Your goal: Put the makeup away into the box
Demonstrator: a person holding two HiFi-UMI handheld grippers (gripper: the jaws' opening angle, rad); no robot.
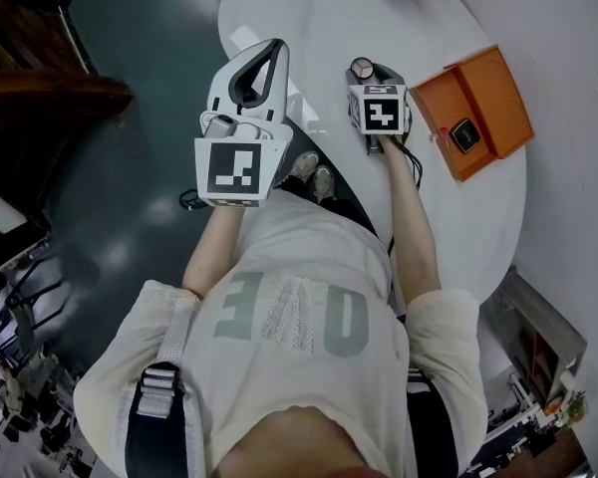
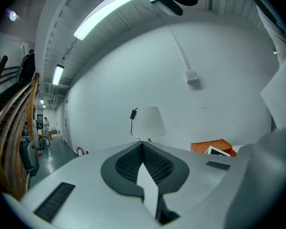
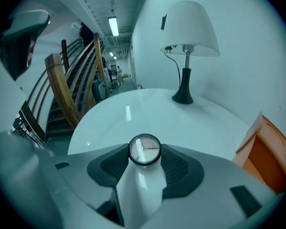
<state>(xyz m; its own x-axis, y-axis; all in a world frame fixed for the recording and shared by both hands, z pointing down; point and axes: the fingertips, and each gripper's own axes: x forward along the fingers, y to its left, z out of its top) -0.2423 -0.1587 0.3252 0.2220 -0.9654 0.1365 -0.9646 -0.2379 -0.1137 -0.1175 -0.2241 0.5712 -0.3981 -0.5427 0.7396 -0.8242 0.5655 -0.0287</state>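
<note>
Two grippers up, only one working. Right gripper (image 1: 372, 76) has its pads closed on a round compact (image 3: 144, 150) — a clear-faced disc with a dark rim, pinched at the very fingertips across its width, so the rim takes the squeeze and not the face. It's angled down over the white bench (image 1: 319, 18); can't tell whether the compact rests on the bench or is just off it. Left gripper (image 2: 143, 149) is closed with nothing in it and held roughly level off the near bench edge, which looks like parking it out of the way. Orange box (image 1: 493, 93) lies open on the bench to the right of the right gripper, near but apart, with a small dark item (image 1: 465, 134) sitting in it. My read: the grasp is made, and what's left is a carry over the open box and a release inside. A tip grip on a smooth round edge is the risk — it could twist or pop out if tilted. Lamp (image 3: 188, 32) stands at the far side, well clear of that path.
</note>
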